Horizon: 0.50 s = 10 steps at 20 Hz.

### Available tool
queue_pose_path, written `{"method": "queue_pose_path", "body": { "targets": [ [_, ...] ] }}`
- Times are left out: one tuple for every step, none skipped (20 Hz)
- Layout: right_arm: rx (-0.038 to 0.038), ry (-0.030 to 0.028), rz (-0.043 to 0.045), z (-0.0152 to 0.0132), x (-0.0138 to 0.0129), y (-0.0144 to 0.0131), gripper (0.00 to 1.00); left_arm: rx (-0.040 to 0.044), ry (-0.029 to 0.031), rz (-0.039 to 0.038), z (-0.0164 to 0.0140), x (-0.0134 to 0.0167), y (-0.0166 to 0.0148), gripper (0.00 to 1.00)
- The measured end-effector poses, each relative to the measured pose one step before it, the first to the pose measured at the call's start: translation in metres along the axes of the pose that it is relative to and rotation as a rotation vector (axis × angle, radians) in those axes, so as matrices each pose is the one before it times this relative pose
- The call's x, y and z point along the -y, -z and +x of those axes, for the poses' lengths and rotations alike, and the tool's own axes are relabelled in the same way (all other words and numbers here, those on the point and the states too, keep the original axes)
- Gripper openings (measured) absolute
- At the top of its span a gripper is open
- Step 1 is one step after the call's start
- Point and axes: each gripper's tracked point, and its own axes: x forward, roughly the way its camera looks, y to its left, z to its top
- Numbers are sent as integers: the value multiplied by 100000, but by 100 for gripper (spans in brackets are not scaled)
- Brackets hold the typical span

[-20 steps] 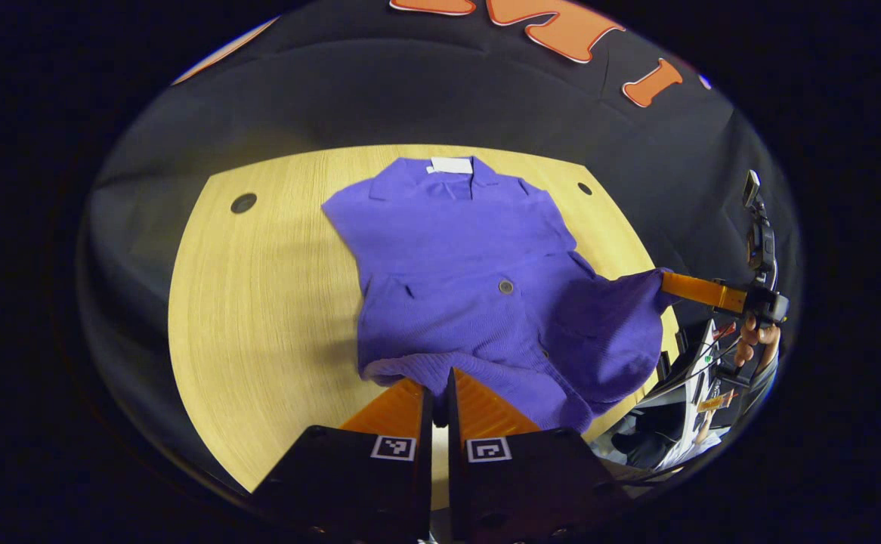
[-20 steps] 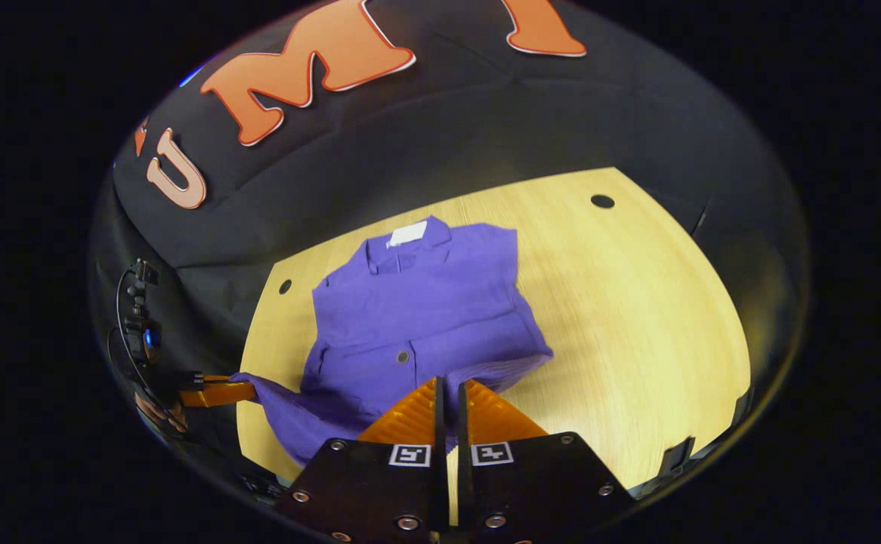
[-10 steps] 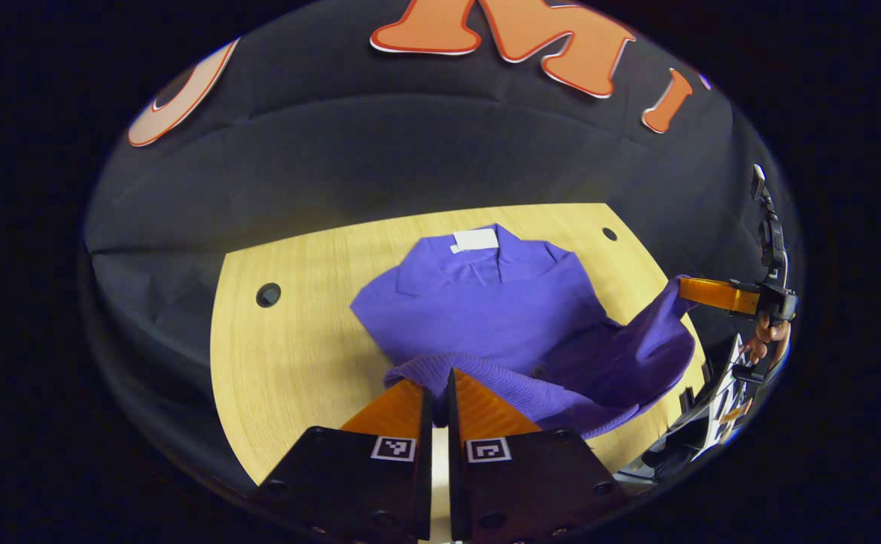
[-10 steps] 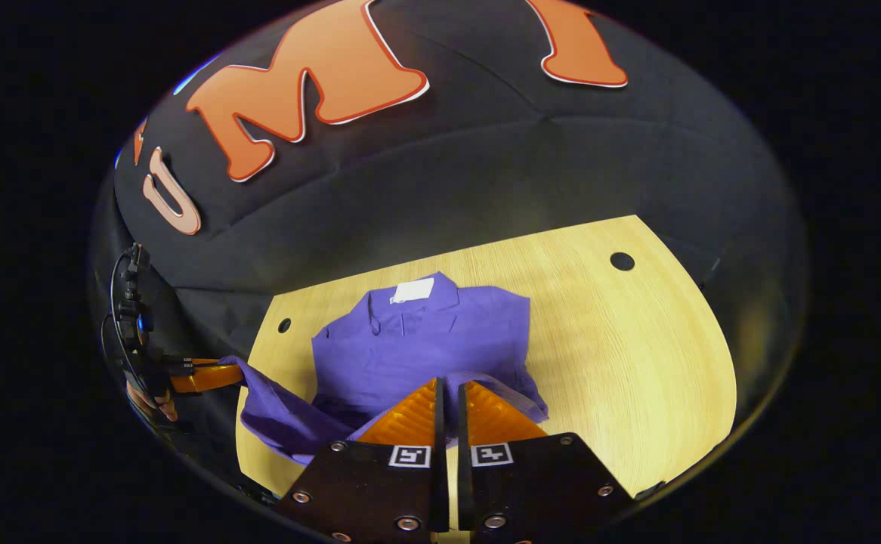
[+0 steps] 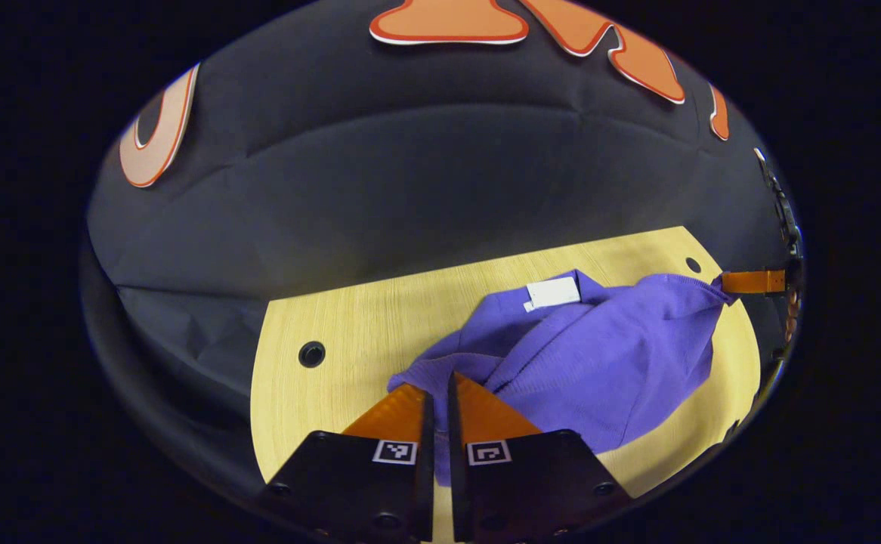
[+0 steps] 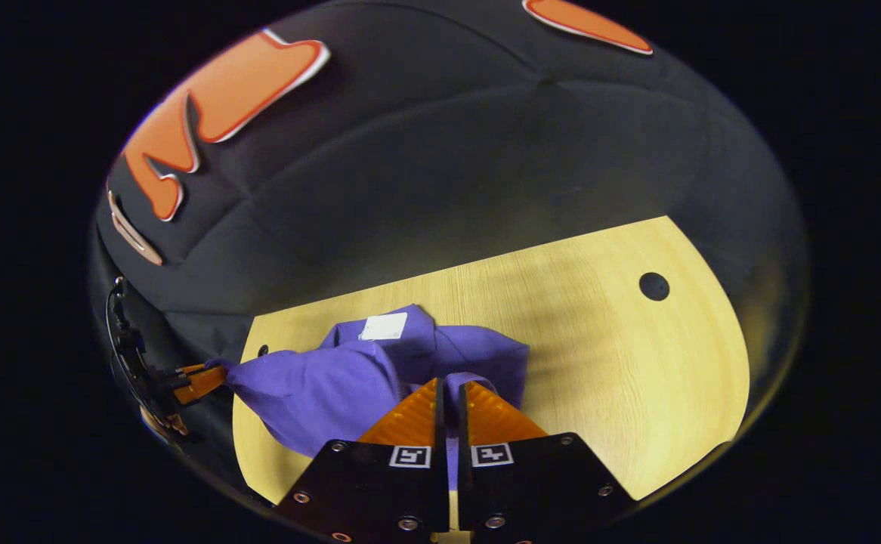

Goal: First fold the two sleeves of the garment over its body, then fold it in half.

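A purple shirt [image 5: 607, 363] with a white collar label [image 5: 554, 291] lies on the wooden table [image 5: 335, 325]. Its lower half hangs lifted and drapes forward over the upper half, close to the collar. My left gripper [image 5: 438, 380] is shut on one corner of the hem. The right gripper [image 5: 721, 281] shows far right in the left gripper view, pinching the other hem corner. In the right gripper view my right gripper [image 6: 449, 384] is shut on the hem of the shirt [image 6: 319, 385], and the left gripper [image 6: 214, 369] holds the stretched corner at far left. The folded sleeves are hidden under the cloth.
The table [image 6: 599, 340] has round holes near its corners [image 5: 311, 353] [image 5: 693, 264] [image 6: 653, 285]. Bare wood spreads right of the shirt in the right gripper view. The black booth wall stands right behind the table's far edge.
Both grippers have lifted the hem and carried it forward toward the collar. The shirt's front and button, open to view before, are now covered by the raised lower half.
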Motion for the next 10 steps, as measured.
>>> {"method": "queue_pose_path", "body": {
  "targets": [
    [-620,-868,468,1093,94,-323,5,281,-939,-1951,955,62,-300,10],
    [-919,-862,194,923,37,-269,5,156,-868,-2054,701,22,-382,10],
    [-81,-412,-408,928,83,-279,5,36,-1205,-2025,399,-215,-329,10],
    [148,-412,-248,820,37,-441,5,435,-1090,-1547,494,-93,-463,10],
    [291,-681,-173,536,-176,-559,5,108,-757,30,157,-223,-173,10],
    [1830,215,230,387,133,-788,5,1805,-1993,1762,241,-428,-498,10],
    [3393,1301,876,476,127,-1105,5,1509,-1743,1777,612,-177,-454,10],
    [2191,1756,944,430,230,-802,6,961,-2717,1343,416,-399,-397,11],
    [1733,-18,238,-129,-83,-402,12,247,-793,-267,276,211,-180,16],
    [2128,1008,-1118,-173,349,-361,17,48,-1076,-873,-385,194,56,18]
  ]
}}
